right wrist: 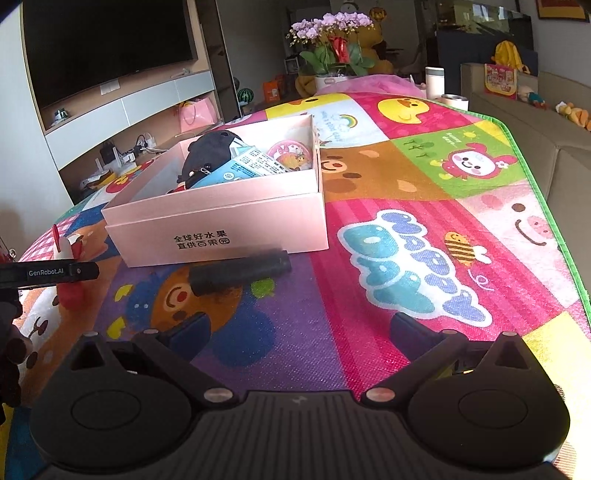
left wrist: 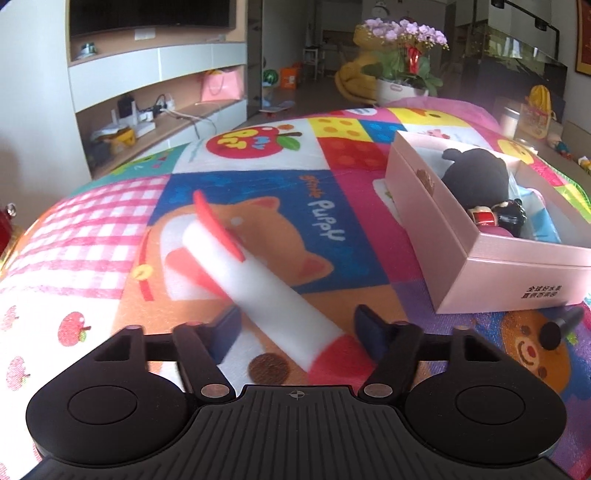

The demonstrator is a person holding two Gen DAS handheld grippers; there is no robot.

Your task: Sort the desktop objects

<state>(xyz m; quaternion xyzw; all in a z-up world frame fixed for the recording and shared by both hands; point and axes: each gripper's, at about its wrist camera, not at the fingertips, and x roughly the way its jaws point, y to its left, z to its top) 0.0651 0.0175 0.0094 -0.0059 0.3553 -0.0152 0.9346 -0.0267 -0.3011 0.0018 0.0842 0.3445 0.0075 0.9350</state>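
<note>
One pink box (right wrist: 221,218), one white-red toy (left wrist: 258,273), one black cylinder (right wrist: 240,271)

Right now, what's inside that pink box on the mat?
Inside the pink box are a black plush toy, a blue-and-white printed packet and a round pink item. Whatever lies beneath them is covered.

Home living room: television (right wrist: 107,48), sofa (right wrist: 535,122), orchids (right wrist: 332,26)
</note>
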